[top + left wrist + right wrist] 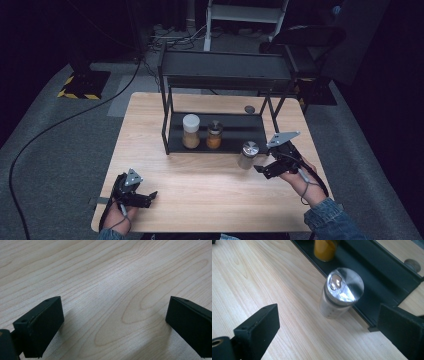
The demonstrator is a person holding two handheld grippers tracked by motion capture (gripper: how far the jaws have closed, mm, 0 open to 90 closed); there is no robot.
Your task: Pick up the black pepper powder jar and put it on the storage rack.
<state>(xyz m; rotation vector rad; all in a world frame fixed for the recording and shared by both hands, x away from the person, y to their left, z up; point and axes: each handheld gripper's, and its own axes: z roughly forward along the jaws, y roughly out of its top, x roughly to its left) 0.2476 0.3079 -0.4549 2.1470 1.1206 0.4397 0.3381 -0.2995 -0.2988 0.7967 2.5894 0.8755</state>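
Presently the right gripper (260, 169) lies just beside the silver-capped shaker jar (248, 155), which stands upright on the wooden table (200, 185) against the front edge of the black rack's lower shelf (240, 131). Its jaws are spread wide, nothing between the pads. Recommended: centre the glass body between the jaws, below the cap, clear of the shelf lip, before closing. The hand comes in low, pointing leftward. The left gripper (145, 198) rests on the table, jaws apart, empty.
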